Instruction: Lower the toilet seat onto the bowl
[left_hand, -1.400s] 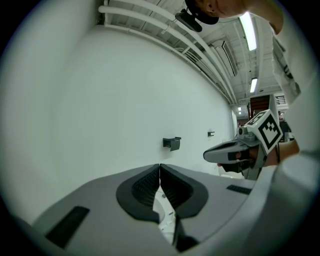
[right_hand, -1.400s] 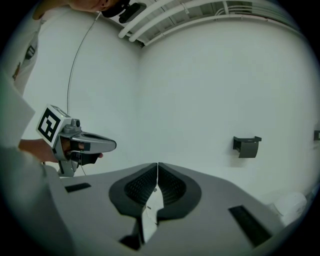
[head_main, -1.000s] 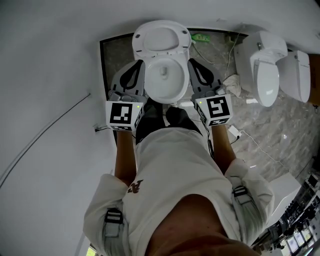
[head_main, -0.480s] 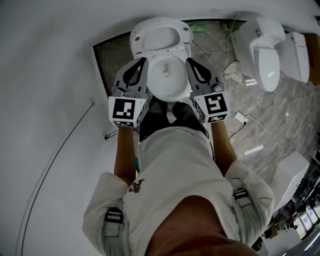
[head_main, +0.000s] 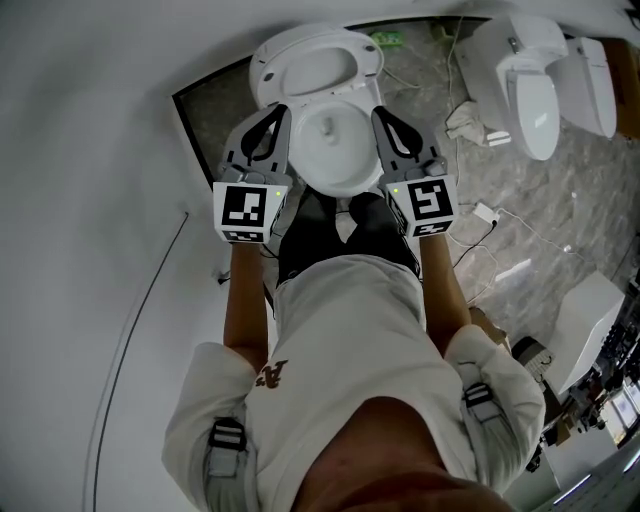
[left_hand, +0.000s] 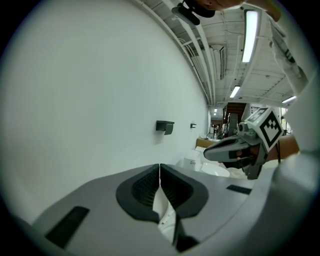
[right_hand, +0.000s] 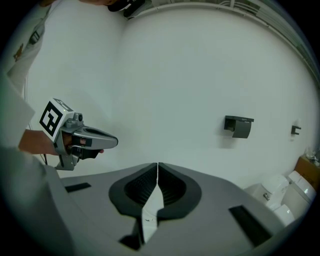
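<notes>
I am only approaching: left gripper at nine, right gripper at three o'clock of the bowl, both jaws together, empty. Next, I think, is reaching the raised toilet seat at twelve.

Toilet bowl sides hidden under left gripper and right gripper, bottom-right clutter too small to identify, cut off by the edge.

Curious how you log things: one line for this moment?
toilet seat: up | left hand-held gripper: shut, empty | right hand-held gripper: shut, empty
</notes>
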